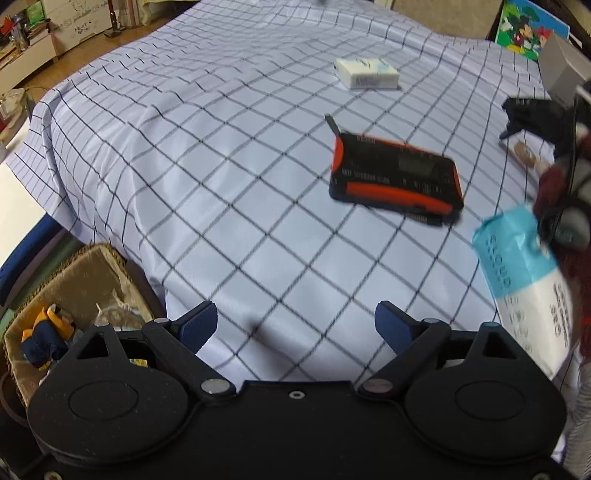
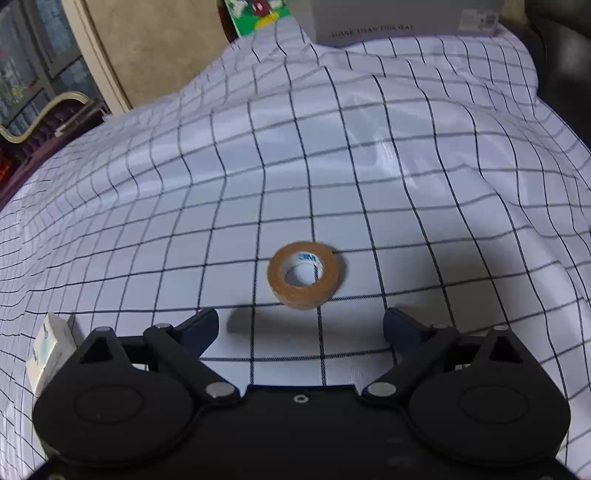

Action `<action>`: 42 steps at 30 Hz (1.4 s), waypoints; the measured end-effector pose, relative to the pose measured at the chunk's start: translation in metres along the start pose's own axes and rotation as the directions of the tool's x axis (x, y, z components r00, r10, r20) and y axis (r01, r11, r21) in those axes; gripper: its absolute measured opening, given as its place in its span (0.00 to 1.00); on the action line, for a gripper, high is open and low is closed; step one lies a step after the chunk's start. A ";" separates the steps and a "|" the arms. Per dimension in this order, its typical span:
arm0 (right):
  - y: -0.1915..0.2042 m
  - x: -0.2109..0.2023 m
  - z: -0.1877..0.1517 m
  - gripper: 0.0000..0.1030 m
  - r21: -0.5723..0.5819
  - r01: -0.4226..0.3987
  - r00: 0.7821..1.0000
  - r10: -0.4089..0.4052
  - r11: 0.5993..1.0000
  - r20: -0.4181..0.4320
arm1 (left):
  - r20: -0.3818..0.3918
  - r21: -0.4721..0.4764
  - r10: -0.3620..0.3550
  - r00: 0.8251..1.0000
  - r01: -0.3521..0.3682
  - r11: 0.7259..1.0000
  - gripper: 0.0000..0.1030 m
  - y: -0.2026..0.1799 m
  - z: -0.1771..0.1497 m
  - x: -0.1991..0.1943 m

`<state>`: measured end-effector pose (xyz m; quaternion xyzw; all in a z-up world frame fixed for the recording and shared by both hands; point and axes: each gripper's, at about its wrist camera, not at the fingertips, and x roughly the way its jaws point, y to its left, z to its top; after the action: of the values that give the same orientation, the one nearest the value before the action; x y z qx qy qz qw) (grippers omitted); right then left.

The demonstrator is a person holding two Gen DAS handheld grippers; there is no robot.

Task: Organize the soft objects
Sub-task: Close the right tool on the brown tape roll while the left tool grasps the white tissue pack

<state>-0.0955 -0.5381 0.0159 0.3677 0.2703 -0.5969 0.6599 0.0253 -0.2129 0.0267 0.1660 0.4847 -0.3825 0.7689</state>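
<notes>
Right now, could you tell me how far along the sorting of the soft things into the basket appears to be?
Done: the woven basket already holds a blue and yellow fabric item. In hand: nothing; the left gripper and right gripper are both open and empty, the right one facing a roll of tan tape. Left: a soft tissue pack lies on the checked cloth, beside a black and orange device and a white box.

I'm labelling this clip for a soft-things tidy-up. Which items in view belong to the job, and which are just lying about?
Belong to the job:
- tissue pack, soft
- wicker basket, already holding soft things

Probably just lying about:
- black-and-orange device
- white box
- tape roll
- grey carton
</notes>
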 end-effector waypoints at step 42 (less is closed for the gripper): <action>0.011 0.006 0.008 0.55 -0.153 -0.042 0.996 0.053 0.987 0.069 | 0.161 0.024 0.040 0.986 -0.044 0.999 0.88 -0.076 0.183 0.075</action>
<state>-0.0841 -0.5479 0.0176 0.3006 0.2818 -0.5718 0.7094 0.0999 -0.4088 0.0575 0.1553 0.4125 -0.3849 0.8109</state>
